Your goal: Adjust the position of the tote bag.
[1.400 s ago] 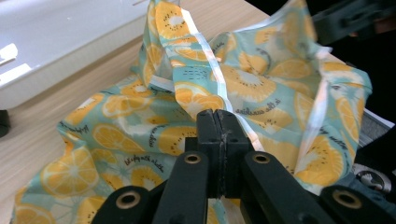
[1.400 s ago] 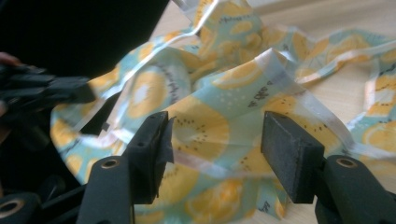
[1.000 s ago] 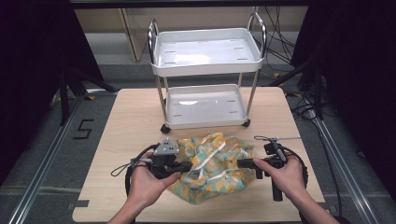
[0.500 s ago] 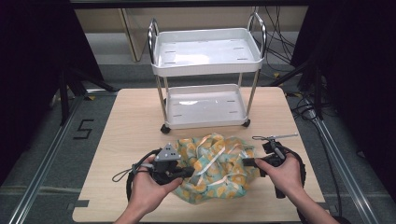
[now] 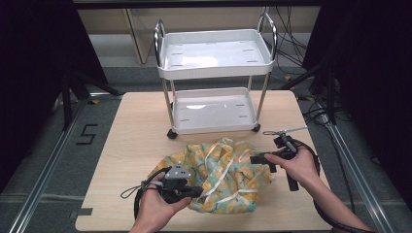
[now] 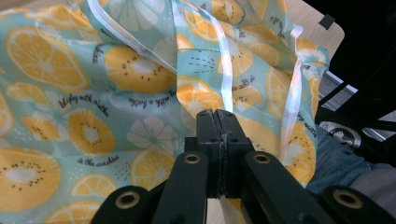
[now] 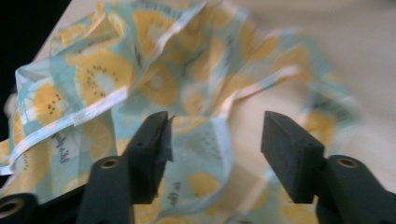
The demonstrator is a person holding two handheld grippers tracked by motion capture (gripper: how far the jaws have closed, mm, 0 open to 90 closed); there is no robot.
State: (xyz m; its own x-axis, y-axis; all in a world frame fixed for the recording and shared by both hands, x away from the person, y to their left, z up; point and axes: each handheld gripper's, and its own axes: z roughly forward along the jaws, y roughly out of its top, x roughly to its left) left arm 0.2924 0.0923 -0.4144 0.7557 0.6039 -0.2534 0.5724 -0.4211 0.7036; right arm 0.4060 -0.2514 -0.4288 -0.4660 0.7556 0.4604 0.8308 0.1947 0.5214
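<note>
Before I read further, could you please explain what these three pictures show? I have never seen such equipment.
A person sits at a wooden table and holds a hand tool with two black jaws in each hand. One picture looks down from above; the other two come from small cameras riding on each tool.

On the table lies a crumpled cloth printed with orange slices, and behind it stands a small white cart with two shelves.

The left gripper is shut, pinching the cloth's edge. The right gripper has just been opening; its jaws stand apart over the cloth, not pressing it.
</note>
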